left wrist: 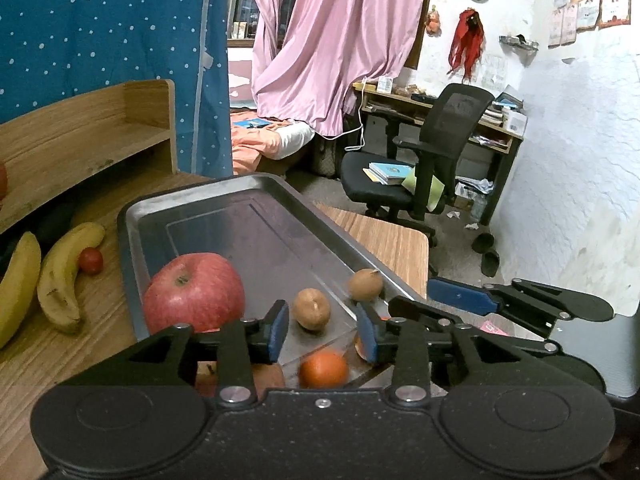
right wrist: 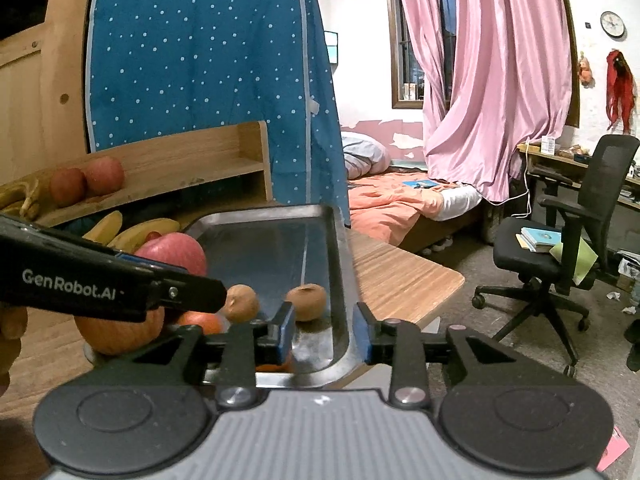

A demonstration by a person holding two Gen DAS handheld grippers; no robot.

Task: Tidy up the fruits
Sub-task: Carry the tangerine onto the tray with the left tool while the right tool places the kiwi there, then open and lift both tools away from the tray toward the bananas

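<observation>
1. There is one shiny metal tray (left wrist: 136, 216) on the wooden table (left wrist: 384, 236). The fruits are in it or close beside it.
2. One big red apple (left wrist: 194, 292) sits in the tray, at its left side.
3. Two small brown fruits are in the tray. One brown fruit (left wrist: 311, 309) is in the middle. The other brown fruit (left wrist: 365, 285) is near the right rim.
4. One small orange fruit (left wrist: 323, 369) is in the tray, low down between the left gripper's fingers in the left view. It looks blurry.
5. One bigger orange fruit (right wrist: 120, 330) shows at the near left of the tray in the right view. It is partly hidden, so I cannot tell just where it rests.
6. Two yellow bananas (left wrist: 66, 274) lie on the table, left of the tray. One little red fruit (left wrist: 91, 260) sits just beside them.
7. Two more red apples (right wrist: 86, 184) sit on the wooden shelf (right wrist: 168, 168) behind.
8. The left gripper (left wrist: 323, 330) is open a little way. It holds nothing.
9. The right gripper (right wrist: 325, 334) is also open a little way. The tray's right rim passes between its fingers, but the pads do not press on it.
10. One black office chair (left wrist: 436, 160) stands far back in the room.
</observation>
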